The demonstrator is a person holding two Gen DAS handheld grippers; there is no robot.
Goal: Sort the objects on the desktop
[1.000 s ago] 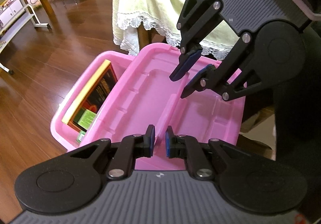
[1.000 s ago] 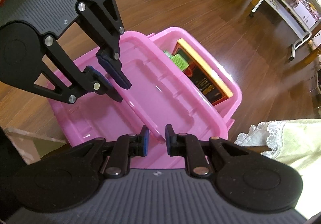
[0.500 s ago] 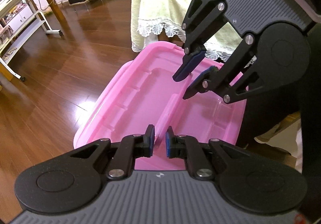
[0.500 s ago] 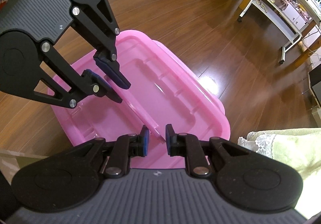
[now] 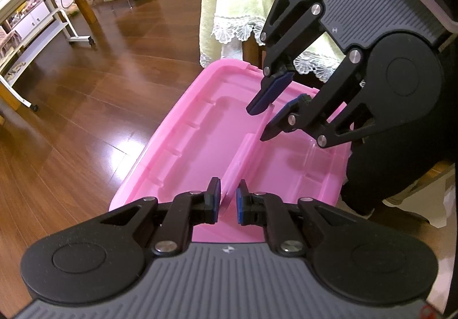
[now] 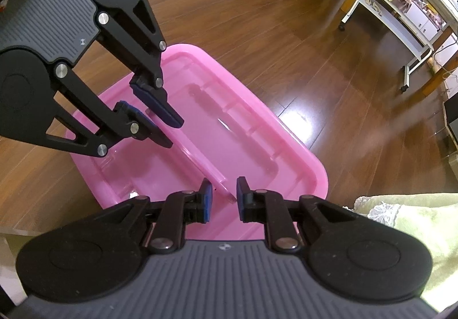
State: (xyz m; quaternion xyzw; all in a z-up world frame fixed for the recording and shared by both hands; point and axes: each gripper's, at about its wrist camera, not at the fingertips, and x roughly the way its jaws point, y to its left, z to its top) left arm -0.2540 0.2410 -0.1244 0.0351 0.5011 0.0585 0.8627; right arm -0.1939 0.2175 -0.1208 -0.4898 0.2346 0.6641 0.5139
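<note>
- We see the pink lid [image 5: 200, 153] filling the middle of both wrist views, lying flat above the wooden floor [image 5: 86, 95].
- Our left gripper [image 5: 226, 200] straddles the lid's raised centre ridge [image 5: 239, 158] at the lower middle, fingers slightly parted; whether the pads touch it we cannot tell.
- Our right gripper [image 6: 222, 198] stands spread about the ridge's other end, not touching.
- A lace-edged cloth [image 5: 237, 4] hangs at the upper middle.
</note>
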